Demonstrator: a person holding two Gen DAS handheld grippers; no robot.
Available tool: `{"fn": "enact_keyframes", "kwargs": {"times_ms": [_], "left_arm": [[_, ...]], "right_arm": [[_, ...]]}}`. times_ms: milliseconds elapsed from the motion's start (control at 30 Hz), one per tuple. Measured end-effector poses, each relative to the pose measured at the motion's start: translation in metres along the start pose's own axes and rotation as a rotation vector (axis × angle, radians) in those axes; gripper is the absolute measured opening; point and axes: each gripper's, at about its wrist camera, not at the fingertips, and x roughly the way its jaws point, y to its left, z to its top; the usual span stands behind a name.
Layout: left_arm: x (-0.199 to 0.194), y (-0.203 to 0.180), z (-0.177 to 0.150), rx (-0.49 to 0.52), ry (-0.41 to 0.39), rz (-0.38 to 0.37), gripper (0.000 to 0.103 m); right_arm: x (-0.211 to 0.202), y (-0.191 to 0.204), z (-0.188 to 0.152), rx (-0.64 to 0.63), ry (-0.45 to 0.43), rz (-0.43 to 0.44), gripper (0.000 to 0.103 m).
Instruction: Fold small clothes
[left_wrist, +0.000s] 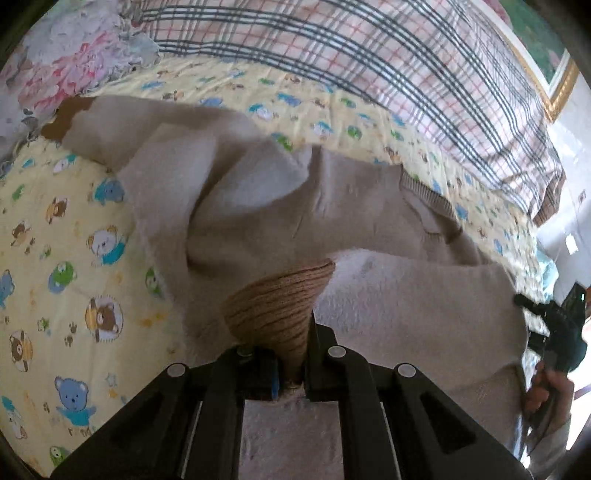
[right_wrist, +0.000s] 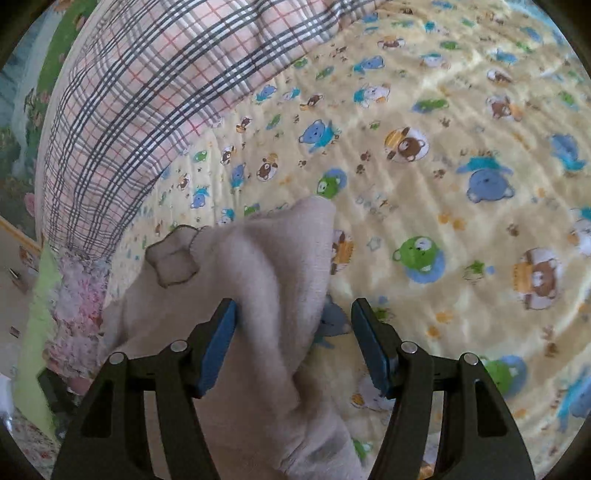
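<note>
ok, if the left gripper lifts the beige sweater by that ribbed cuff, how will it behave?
Probably floppy: the sweater already lies in soft folds and bunches around the cuff clamped in the left gripper. Likely light, being small fleecy knit. The rest should trail and drag on the bedsheet rather than lift flat.

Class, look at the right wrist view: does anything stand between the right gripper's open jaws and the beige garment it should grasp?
Nothing visible does. The right gripper is open, and a fold of the beige garment already lies between its jaws, against the left pad, over the bear-print sheet. The left gripper is shut on the ribbed cuff.
</note>
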Motion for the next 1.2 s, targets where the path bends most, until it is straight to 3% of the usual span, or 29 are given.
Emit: {"fn": "enact_keyframes", "kwargs": {"times_ms": [167, 200, 233, 300, 367, 500, 567, 667, 767, 867, 900, 967, 1000, 1033, 1067, 1133, 1200], "left_arm": [[-0.007, -0.009, -0.009, 0.048, -0.006, -0.005, 0.007], [-0.007, -0.011, -0.009, 0.055, -0.005, -0.006, 0.007], [-0.009, -0.015, -0.008, 0.062, -0.008, -0.013, 0.007], [-0.013, -0.024, -0.004, 0.077, -0.011, -0.055, 0.007], [-0.018, -0.042, 0.002, 0.111, -0.028, -0.112, 0.007], [-0.007, -0.077, 0.011, 0.21, -0.05, -0.098, 0.007], [0.014, -0.079, 0.012, 0.213, -0.008, -0.056, 0.007], [0.034, -0.072, 0.007, 0.207, 0.036, -0.016, 0.008], [0.033, -0.063, 0.003, 0.189, 0.031, -0.033, 0.01], [0.031, -0.062, 0.003, 0.183, 0.029, -0.041, 0.011], [0.032, -0.063, 0.004, 0.185, 0.028, -0.039, 0.011], [0.031, -0.069, 0.003, 0.193, 0.024, -0.035, 0.011], [0.031, -0.071, 0.003, 0.196, 0.02, -0.025, 0.011], [0.033, -0.069, 0.004, 0.194, 0.025, -0.012, 0.011], [0.033, -0.066, 0.003, 0.188, 0.033, -0.011, 0.011], [0.031, -0.056, 0.0, 0.178, 0.047, -0.013, 0.011], [0.022, -0.05, -0.004, 0.184, 0.046, -0.021, 0.012]], "right_arm": [[0.004, -0.003, 0.004, 0.027, 0.002, 0.028, 0.066], [0.004, -0.002, 0.005, 0.019, -0.002, 0.047, 0.058], [0.006, 0.0, 0.006, 0.011, -0.004, 0.059, 0.019], [0.007, 0.003, 0.011, -0.003, -0.003, 0.041, 0.014], [-0.011, 0.0, 0.022, -0.001, -0.077, 0.04, 0.013], [-0.039, -0.008, 0.047, -0.014, -0.175, -0.003, 0.005], [-0.039, -0.012, 0.053, -0.049, -0.185, -0.071, 0.005], [-0.021, -0.023, 0.048, -0.042, -0.114, -0.1, 0.005], [-0.017, -0.021, 0.038, -0.062, -0.097, -0.154, 0.009], [-0.032, -0.008, 0.028, -0.085, -0.142, -0.209, 0.01], [-0.037, -0.003, 0.023, -0.105, -0.156, -0.187, 0.014], [-0.041, 0.025, 0.007, -0.183, -0.157, -0.109, 0.034], [-0.037, 0.034, 0.0, -0.218, -0.128, -0.064, 0.048], [-0.031, 0.038, -0.004, -0.228, -0.098, -0.033, 0.05], [-0.02, 0.039, -0.009, -0.218, -0.054, -0.018, 0.05], [-0.006, 0.029, -0.014, -0.187, -0.028, -0.114, 0.047], [-0.005, 0.009, -0.014, -0.124, -0.046, -0.136, 0.034]]}}
